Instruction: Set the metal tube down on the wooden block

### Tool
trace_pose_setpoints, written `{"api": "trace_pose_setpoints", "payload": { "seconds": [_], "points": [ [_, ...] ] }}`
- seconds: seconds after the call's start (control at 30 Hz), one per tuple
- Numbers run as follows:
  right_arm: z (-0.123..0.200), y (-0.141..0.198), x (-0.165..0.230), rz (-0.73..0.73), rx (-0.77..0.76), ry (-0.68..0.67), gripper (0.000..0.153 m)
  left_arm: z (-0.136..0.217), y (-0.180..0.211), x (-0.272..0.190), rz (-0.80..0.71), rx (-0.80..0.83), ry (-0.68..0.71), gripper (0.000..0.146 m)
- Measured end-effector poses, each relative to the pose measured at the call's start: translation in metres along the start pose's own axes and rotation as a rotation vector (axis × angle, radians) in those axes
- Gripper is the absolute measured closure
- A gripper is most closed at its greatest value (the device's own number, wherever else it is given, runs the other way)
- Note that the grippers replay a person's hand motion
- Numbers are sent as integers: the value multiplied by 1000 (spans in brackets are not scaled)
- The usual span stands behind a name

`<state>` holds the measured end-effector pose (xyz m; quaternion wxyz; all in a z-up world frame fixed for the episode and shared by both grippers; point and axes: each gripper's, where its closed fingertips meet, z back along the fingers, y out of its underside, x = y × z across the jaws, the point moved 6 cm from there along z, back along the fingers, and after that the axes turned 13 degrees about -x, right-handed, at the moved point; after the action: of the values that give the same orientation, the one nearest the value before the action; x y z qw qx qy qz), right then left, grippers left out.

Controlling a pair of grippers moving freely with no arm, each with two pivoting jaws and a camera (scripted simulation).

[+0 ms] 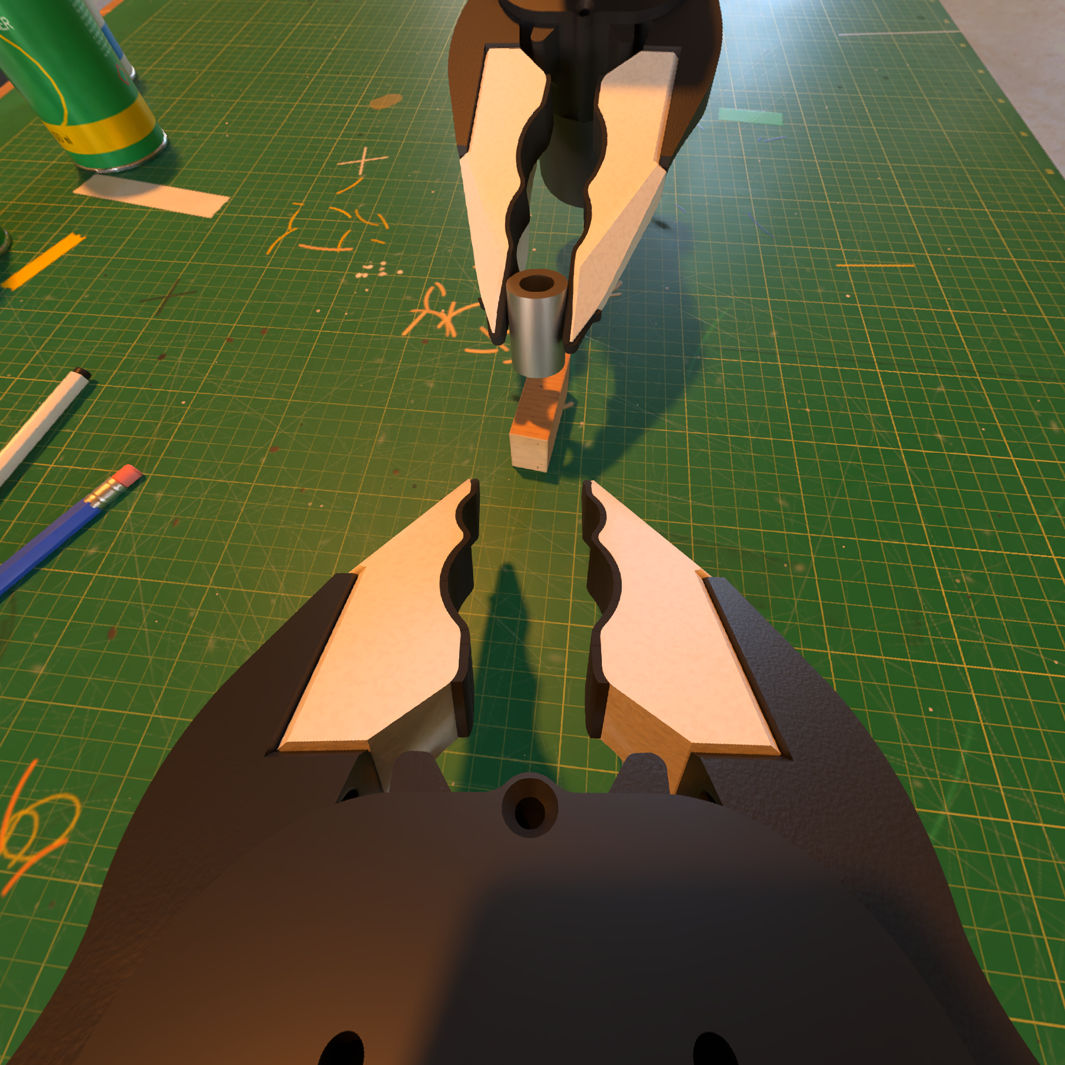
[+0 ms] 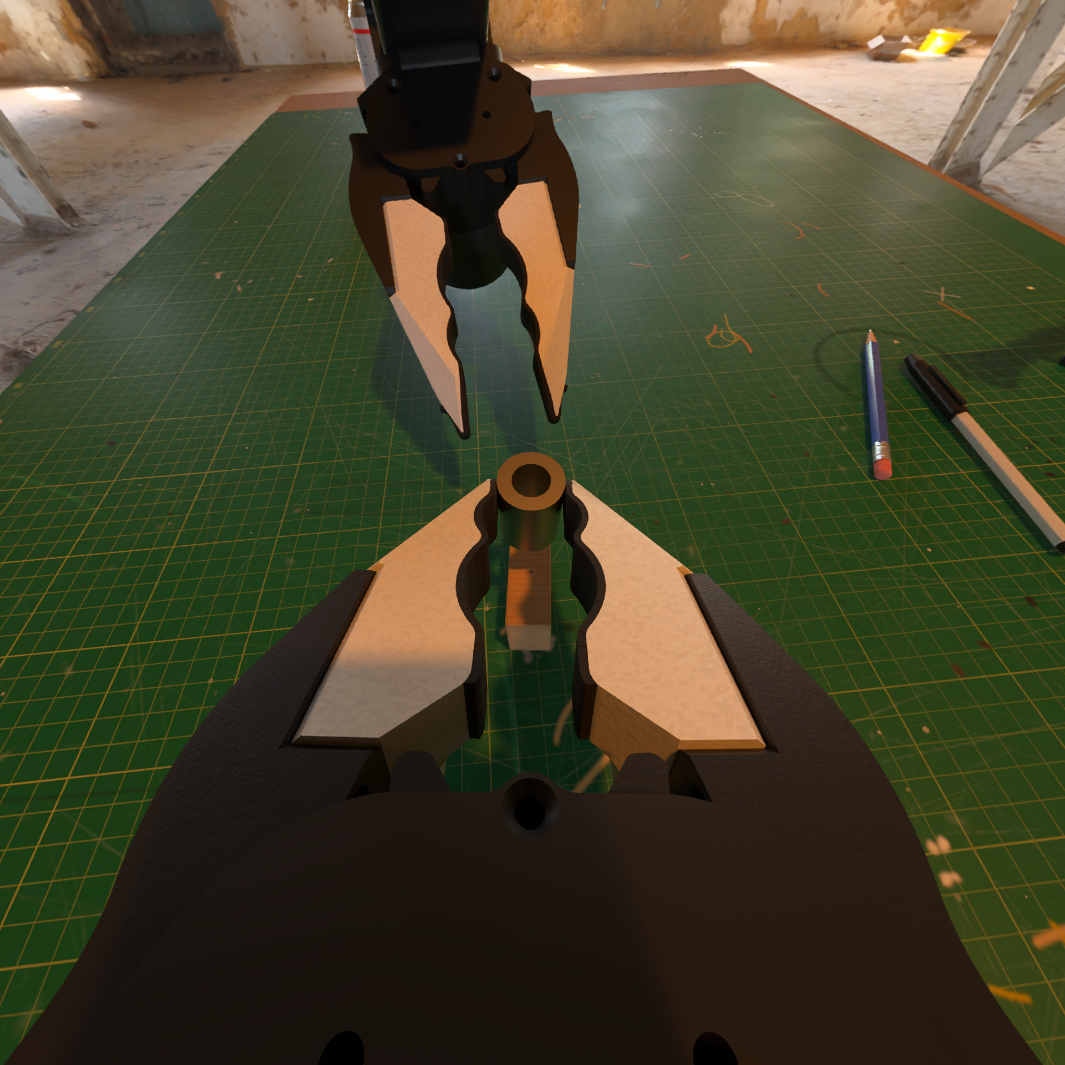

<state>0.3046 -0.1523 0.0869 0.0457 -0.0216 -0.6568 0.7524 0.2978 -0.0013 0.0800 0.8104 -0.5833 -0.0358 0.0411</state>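
The metal tube (image 2: 530,501) stands upright, hollow end up, pinched at the fingertips of the right gripper (image 2: 530,495), directly over one end of the wooden block (image 2: 527,611) so it can go straight down; whether it touches the wood is unclear. The left gripper (image 1: 529,490) hovers empty, fingers apart, facing the block's other end. A pencil (image 2: 876,403) and marker (image 2: 991,449) lie well apart on the green mat (image 2: 230,461).

**Materials as I see them**

My metal tube (image 1: 535,325) looks brushed and satiny; the wooden block (image 1: 536,423) shows pale, matt grain. The green cutting mat (image 1: 807,461) is dull and scuffed. Gripper fingers (image 1: 397,622) look like matt fibreboard.
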Motion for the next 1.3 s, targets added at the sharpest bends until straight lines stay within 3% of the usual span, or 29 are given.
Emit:
{"api": "trace_pose_setpoints", "payload": {
  "seconds": [0.63,0.87,0.97,1.1,1.3],
  "points": [
    [0,2,-2,-115,67,7,131,-2,-4,-2,-21,145,-39,110],
    [-2,7,1,-70,117,25,131,-2,-6,-1,-26,192,-36,110],
    [-6,11,4,107,188,60,131,-1,-5,1,-11,185,-45,110],
    [-1,11,4,41,155,-15,131,0,-5,1,-19,171,-40,111],
    [2,8,7,68,104,-50,127,0,-4,-1,-23,144,1,111]
  ]
}}
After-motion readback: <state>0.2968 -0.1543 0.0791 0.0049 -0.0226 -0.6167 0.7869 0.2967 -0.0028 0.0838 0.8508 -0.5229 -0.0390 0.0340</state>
